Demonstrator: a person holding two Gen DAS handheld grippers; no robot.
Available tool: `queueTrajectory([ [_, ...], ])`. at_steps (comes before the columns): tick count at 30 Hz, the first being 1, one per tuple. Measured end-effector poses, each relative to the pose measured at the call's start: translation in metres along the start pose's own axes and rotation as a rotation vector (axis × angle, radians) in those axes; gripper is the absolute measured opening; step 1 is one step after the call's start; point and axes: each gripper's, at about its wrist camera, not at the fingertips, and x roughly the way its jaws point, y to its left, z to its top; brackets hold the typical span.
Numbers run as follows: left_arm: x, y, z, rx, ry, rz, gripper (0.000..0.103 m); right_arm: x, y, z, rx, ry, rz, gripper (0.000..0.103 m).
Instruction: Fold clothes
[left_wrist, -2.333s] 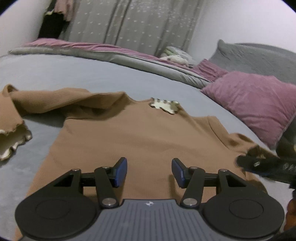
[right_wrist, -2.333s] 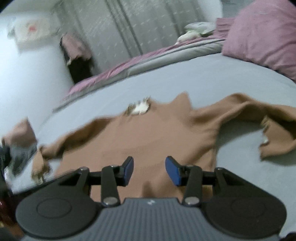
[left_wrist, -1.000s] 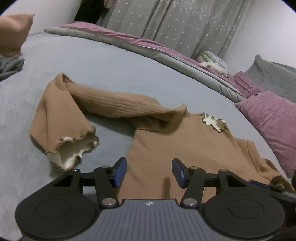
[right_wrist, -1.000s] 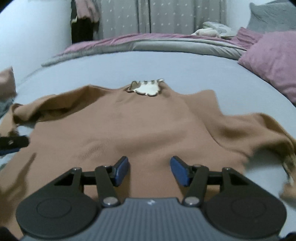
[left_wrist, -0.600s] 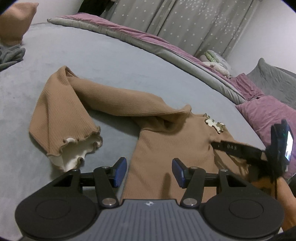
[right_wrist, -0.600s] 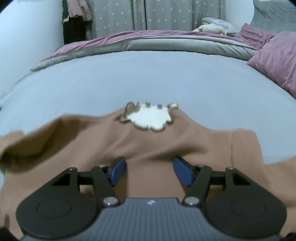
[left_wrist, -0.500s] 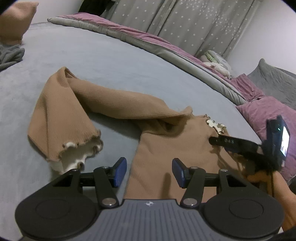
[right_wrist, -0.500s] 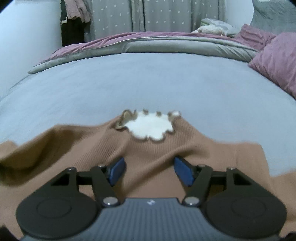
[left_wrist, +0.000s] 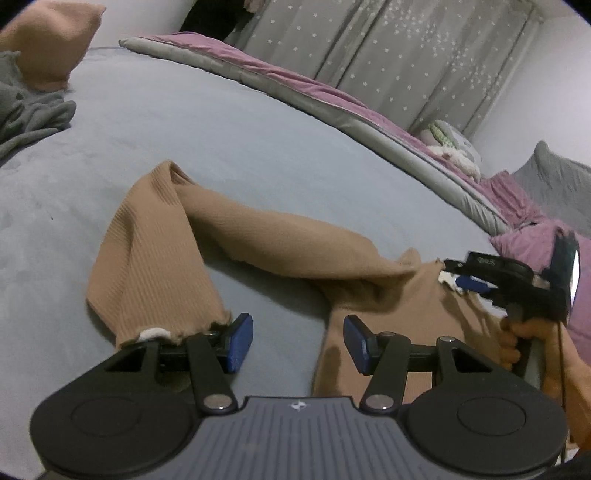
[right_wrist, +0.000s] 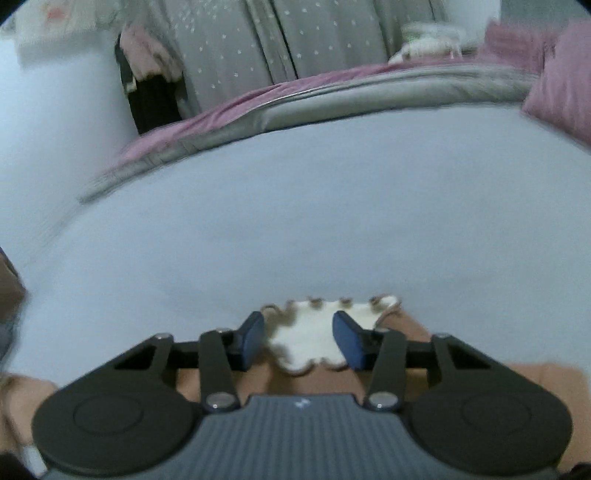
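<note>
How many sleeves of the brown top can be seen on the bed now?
1: a sleeve lies bent on the bed, its cuff beside the left gripper fingers. The other sleeve is probably hidden outside both views.

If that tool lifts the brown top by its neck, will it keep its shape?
Probably not. The brown top looks soft: its sleeve already lies doubled over on the bed, so it would likely hang limp. The thin ribbed knit suggests it is light.

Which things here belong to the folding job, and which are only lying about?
Job: tan ribbed sweater, its frilled collar, left gripper, right gripper.
Lying about: grey garment, purple pillow, rolled duvet.
</note>
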Motion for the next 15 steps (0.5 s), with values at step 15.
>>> queueTrajectory([
  [15,0.001,0.016,0.006,-0.043,-0.011,-0.003,0.053,0.039,0.009,0.008,-0.014,-0.01,0.046,0.009],
])
